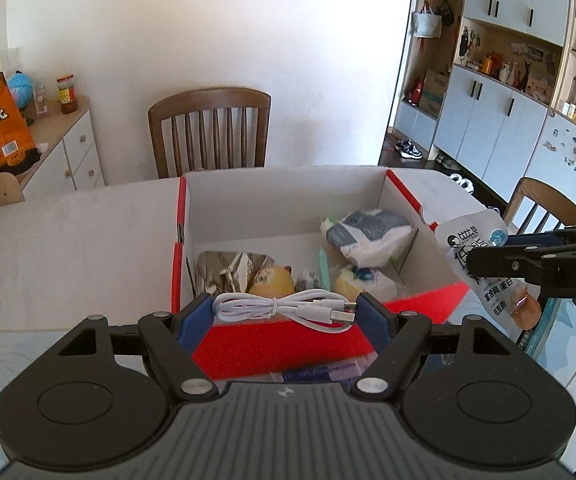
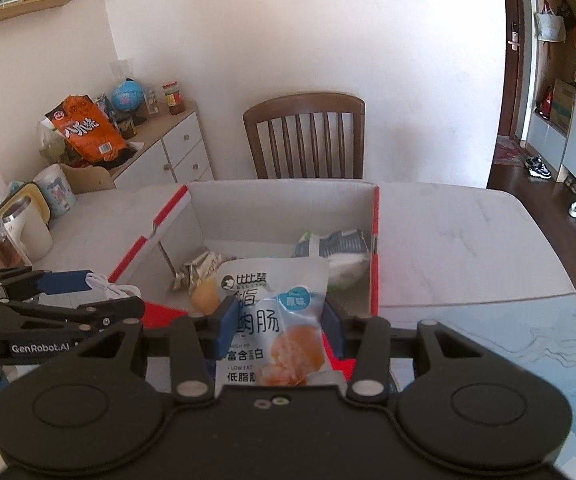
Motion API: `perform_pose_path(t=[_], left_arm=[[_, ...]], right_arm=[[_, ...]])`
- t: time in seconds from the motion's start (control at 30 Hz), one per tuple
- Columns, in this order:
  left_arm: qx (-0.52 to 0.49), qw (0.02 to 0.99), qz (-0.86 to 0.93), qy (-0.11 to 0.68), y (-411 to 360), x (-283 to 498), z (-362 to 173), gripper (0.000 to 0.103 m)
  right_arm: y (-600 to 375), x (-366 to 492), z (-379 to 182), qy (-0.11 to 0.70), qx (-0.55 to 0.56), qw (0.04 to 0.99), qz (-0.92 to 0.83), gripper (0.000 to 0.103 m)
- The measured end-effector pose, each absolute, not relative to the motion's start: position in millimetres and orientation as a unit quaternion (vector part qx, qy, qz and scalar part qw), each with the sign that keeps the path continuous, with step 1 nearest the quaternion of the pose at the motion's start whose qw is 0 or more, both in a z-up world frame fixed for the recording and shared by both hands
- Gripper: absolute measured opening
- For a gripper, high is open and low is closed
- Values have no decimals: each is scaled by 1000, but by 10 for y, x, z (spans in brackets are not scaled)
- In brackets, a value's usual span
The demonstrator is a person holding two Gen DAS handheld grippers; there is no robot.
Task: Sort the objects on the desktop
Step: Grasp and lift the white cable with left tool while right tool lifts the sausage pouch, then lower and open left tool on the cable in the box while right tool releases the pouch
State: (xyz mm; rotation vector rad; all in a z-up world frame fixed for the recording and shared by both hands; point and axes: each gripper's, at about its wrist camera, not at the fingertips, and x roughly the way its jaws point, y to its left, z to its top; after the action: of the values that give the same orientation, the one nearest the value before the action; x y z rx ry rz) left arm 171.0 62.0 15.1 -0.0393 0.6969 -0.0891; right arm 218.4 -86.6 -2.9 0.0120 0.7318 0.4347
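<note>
Coiled white cable (image 1: 284,309) between left fingers (image 1: 196,320); printed snack pouch (image 2: 276,320) between right fingers (image 2: 228,326).

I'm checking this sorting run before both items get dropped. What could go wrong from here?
1. The coiled white USB cable is pinched only at its ends by the left gripper; its loose plug end could catch on the red box wall.
2. The snack pouch in the right gripper hangs floppy and may fold on the rim.
3. Both grippers are close together and could bump.

Glossy plastic snack pouch (image 2: 276,320), smooth white cable (image 1: 284,310), matt cardboard box (image 1: 288,200).
</note>
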Motion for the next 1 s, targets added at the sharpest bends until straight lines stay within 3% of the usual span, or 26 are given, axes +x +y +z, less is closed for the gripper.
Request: perform_pose_path(t=[1.0], left_arm=[[23,938,-25,345,582,2547,143,77]], right_arm=[[-357,3164,-42,363,-19,902,234,44]])
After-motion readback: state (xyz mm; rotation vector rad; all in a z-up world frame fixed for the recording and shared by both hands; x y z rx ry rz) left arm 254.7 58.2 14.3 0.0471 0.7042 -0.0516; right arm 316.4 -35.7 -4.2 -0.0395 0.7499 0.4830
